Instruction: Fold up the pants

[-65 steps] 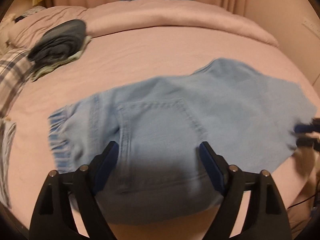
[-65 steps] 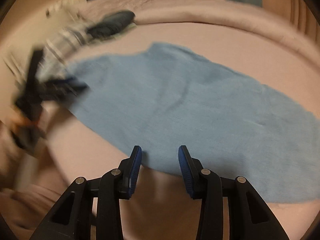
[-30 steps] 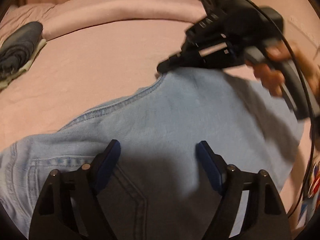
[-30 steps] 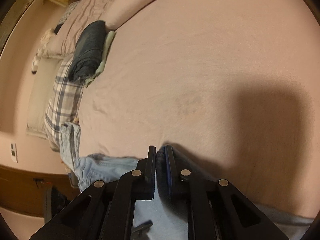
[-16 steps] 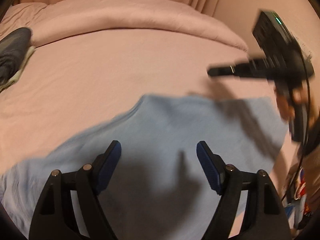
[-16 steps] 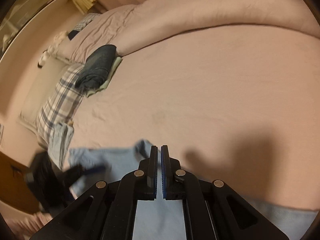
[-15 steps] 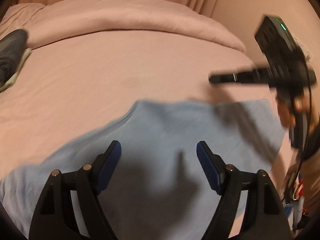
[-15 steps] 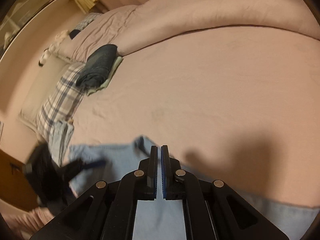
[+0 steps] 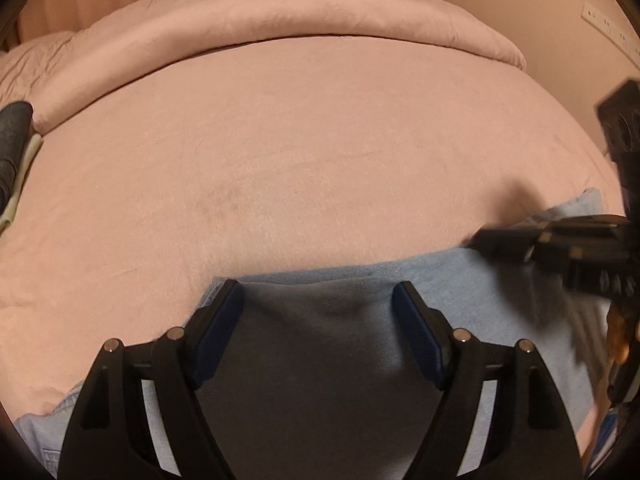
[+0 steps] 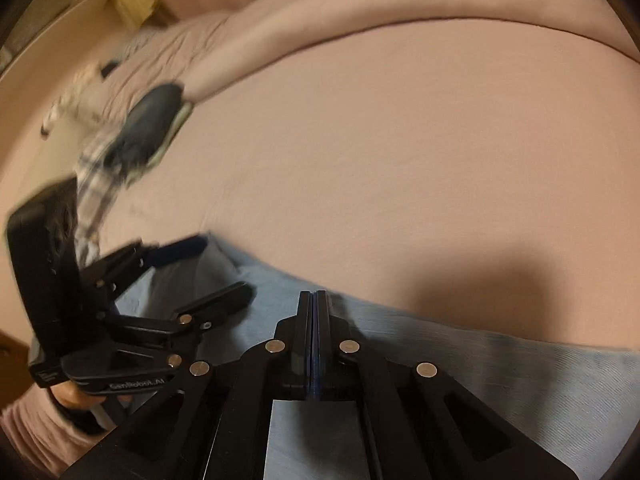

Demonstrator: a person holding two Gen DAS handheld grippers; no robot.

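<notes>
Light blue pants (image 9: 460, 300) are lying flat along the near edge of a pink bed (image 9: 300, 140). Left tongs (image 9: 318, 332) are hovering apart above them; right tongs (image 10: 314, 300) are pressed together, gripping nothing.

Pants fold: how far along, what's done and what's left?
Done: the light blue pants lie spread flat on the pink bed; whether any fold is already made cannot be told. In hand: nothing gripped. The left gripper hangs over the cloth, jaws open; the right gripper has its jaws shut, apparently empty. Left: grip an edge, fold over, then probably stack by the dark folded clothes.
</notes>
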